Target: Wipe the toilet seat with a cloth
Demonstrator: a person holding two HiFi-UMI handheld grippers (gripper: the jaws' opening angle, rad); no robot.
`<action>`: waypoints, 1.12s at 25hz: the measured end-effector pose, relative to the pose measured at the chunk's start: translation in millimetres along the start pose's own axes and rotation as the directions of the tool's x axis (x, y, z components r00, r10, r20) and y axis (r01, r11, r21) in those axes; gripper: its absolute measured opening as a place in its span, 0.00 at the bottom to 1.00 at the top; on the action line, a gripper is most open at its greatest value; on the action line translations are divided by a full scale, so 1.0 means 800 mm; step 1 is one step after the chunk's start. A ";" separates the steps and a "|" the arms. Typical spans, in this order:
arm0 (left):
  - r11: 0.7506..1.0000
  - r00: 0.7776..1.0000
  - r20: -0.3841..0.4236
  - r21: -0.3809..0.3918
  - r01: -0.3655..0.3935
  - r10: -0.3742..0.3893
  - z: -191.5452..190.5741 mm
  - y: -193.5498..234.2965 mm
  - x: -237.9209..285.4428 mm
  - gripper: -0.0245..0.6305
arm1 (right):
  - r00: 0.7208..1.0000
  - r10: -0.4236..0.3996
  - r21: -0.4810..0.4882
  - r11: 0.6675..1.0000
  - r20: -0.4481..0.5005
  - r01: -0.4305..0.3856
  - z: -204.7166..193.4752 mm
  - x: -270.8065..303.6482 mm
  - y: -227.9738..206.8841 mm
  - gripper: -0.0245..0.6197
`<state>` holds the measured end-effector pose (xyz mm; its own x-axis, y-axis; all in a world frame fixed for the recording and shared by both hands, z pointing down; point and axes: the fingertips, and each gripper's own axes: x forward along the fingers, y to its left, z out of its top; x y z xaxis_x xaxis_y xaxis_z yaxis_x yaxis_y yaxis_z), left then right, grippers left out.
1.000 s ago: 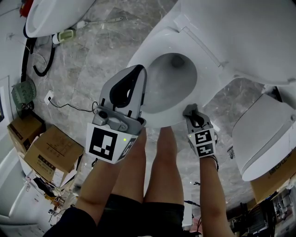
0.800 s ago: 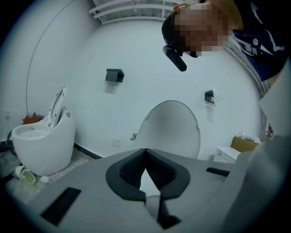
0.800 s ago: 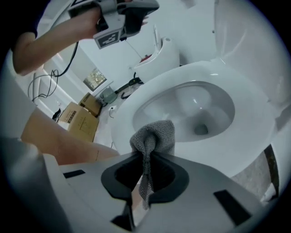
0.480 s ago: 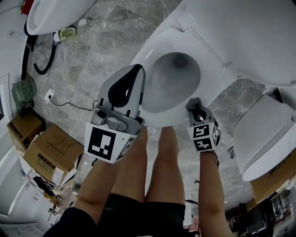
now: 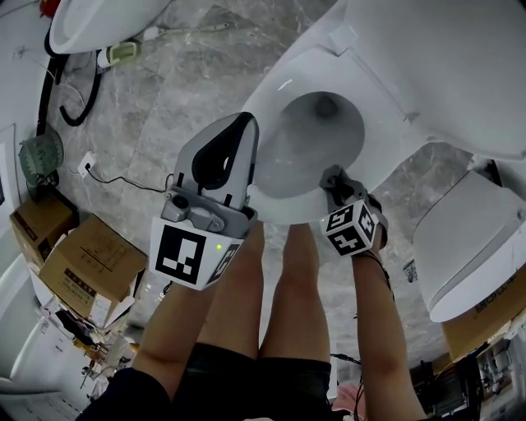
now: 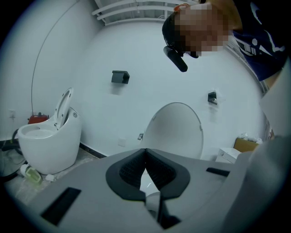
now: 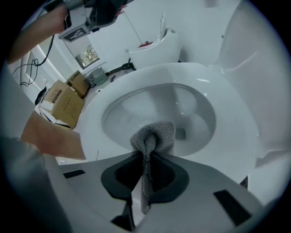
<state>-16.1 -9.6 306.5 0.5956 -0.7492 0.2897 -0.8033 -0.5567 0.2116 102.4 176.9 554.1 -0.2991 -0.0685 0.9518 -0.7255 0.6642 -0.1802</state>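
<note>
The white toilet seat (image 5: 283, 82) rings the open bowl, with its lid (image 6: 175, 129) standing upright behind. My right gripper (image 5: 333, 182) is at the seat's front rim, shut on a grey knitted cloth (image 7: 154, 136). In the right gripper view the cloth bunches out past the jaws of the right gripper (image 7: 146, 157), over the near edge of the seat (image 7: 227, 123). My left gripper (image 5: 234, 136) is held up above the seat's left front. In its own view the left gripper (image 6: 145, 159) has its jaws shut with nothing between them.
A second toilet (image 5: 99, 20) stands at the far left, with a green bottle and black hose beside it. Cardboard boxes (image 5: 82, 263) and a small green fan (image 5: 37, 160) line the left wall. Another white fixture (image 5: 468, 247) sits at the right. The person's bare legs (image 5: 288, 279) stand before the bowl.
The right gripper has slid a little left along the seat's front rim with the cloth and rolled, turning its marker cube. The left gripper has stayed where it was.
</note>
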 end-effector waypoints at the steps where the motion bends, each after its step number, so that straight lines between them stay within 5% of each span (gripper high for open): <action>1: 1.000 1.000 -0.001 0.000 -0.002 0.002 -0.001 0.002 -0.002 0.06 | 0.999 0.036 -0.008 0.999 -0.007 -0.036 0.003 0.005 0.022 0.12; 7: 1.000 1.000 0.007 -0.011 -0.004 0.004 0.001 0.006 -0.013 0.06 | 0.989 0.139 -0.065 0.988 -0.052 -0.143 0.013 0.013 0.077 0.12; 11: 1.000 1.000 0.010 -0.011 -0.006 0.006 0.001 0.009 -0.020 0.06 | 0.999 -0.017 -0.024 1.000 -0.047 0.016 -0.001 0.002 -0.006 0.12; 17: 0.999 0.999 0.016 -0.024 -0.029 0.029 -0.002 0.024 -0.030 0.06 | 0.973 -0.228 -0.060 0.972 -0.017 0.227 0.003 -0.023 -0.107 0.12; 20: 0.999 0.999 0.016 -0.028 -0.041 0.042 -0.004 0.030 -0.035 0.06 | 0.985 -0.169 -0.066 0.984 -0.041 0.166 0.000 -0.011 -0.074 0.12; 28: 0.998 0.998 0.019 -0.036 -0.053 0.054 -0.004 0.040 -0.046 0.06 | 0.987 0.159 0.011 0.987 -0.002 -0.159 0.045 0.029 0.138 0.11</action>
<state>-64.0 1.5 305.2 0.5513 -0.7850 0.2825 -0.8334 -0.5029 0.2290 -7.0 221.5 547.5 -0.4092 0.0392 0.9116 -0.6757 0.6584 -0.3317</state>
